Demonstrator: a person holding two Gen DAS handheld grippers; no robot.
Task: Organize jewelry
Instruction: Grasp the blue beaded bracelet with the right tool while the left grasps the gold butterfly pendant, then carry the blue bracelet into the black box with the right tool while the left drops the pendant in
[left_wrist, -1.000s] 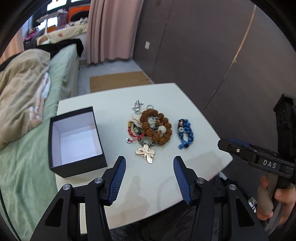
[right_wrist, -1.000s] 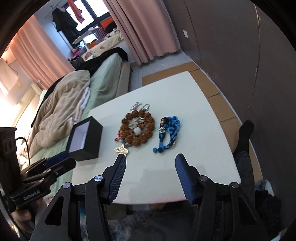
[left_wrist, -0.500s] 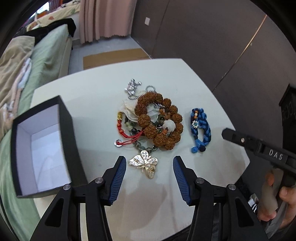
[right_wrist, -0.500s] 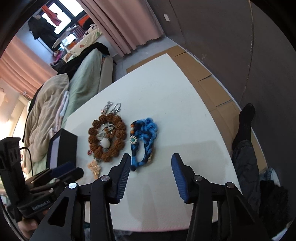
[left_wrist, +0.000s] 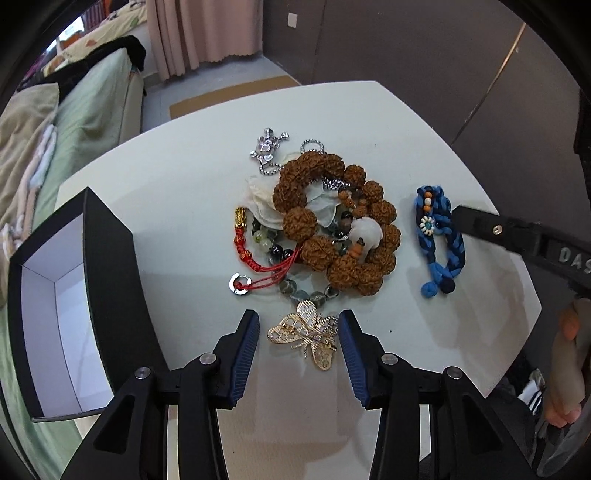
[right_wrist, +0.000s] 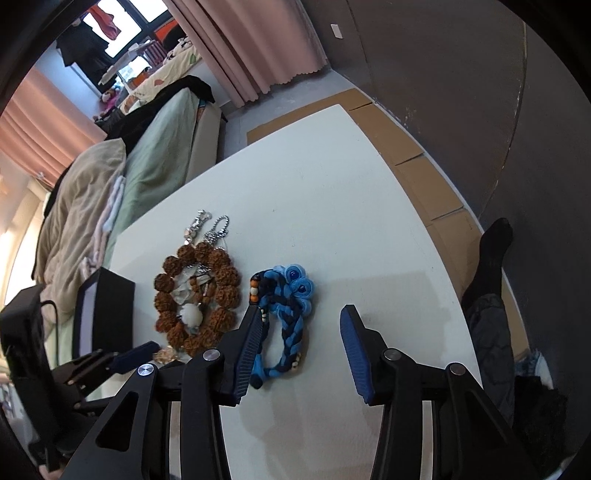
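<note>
A gold butterfly brooch (left_wrist: 306, 332) lies on the white table (left_wrist: 184, 192), between the fingers of my left gripper (left_wrist: 297, 318). Its jaws are closing and the pads stand just clear of the wings. Beyond it is a heap: a brown bead bracelet (left_wrist: 306, 221), a red cord bracelet (left_wrist: 255, 271), glass beads and a silver charm chain (left_wrist: 266, 147). A blue braided bracelet (right_wrist: 291, 325) lies between the fingers of my right gripper (right_wrist: 300, 312), close to the left pad, with nothing gripped. An open black box (left_wrist: 110, 277) with a white inside stands at the left.
A bed with green sheet (left_wrist: 85, 110) runs along the table's left side. A person's leg in a black sock (right_wrist: 491, 251) is by the right edge, over cardboard (right_wrist: 406, 147) on the floor. A hand (left_wrist: 569, 350) holds the right gripper's handle.
Both grippers have come down and forward toward the table, and their jaws have narrowed. The left now straddles the butterfly brooch, the right the blue bracelet.
</note>
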